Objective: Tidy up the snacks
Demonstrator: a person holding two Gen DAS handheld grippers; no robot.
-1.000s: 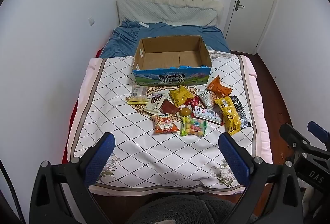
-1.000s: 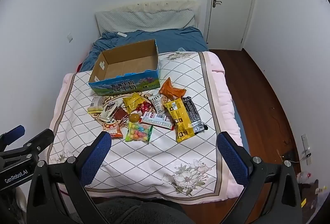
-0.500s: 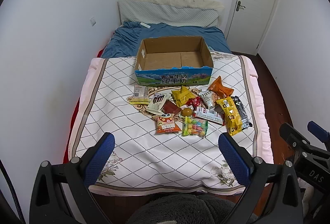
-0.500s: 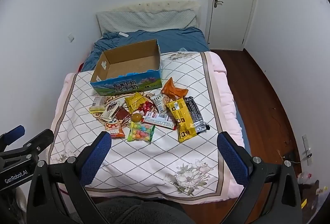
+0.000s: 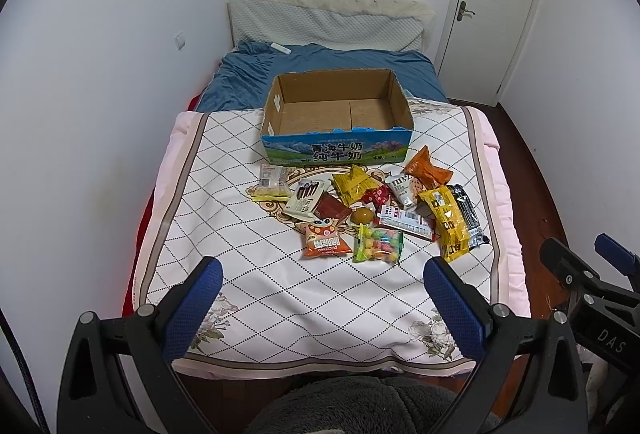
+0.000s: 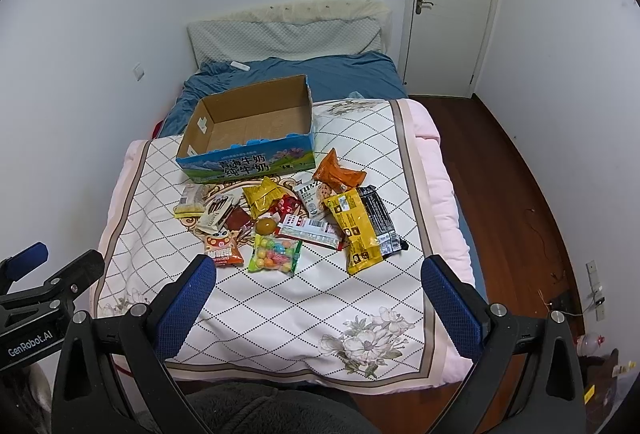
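You're holding the left gripper (image 5: pixel 320 286) spread wide with nothing between its blue pads, hanging over the near edge of the quilt (image 5: pixel 280 286); the right gripper (image 6: pixel 318 286) is sitting just as wide and just as empty. So by the look of it you're right at the start; the cardboard box (image 5: pixel 336 150) at the far side of the quilt is showing a bare floor, and every snack is lying loose just in front of it. Nearest you are the candy bag (image 5: pixel 378 244) and the orange owl pack (image 5: pixel 323 240); the long yellow pack (image 5: pixel 448 224) is lying on the right, partly over a black pack (image 5: pixel 466 210). Nothing's really blocking the reach; the packs are overlapping, though, so I'm guessing you'll be picking from the loose near ones first.
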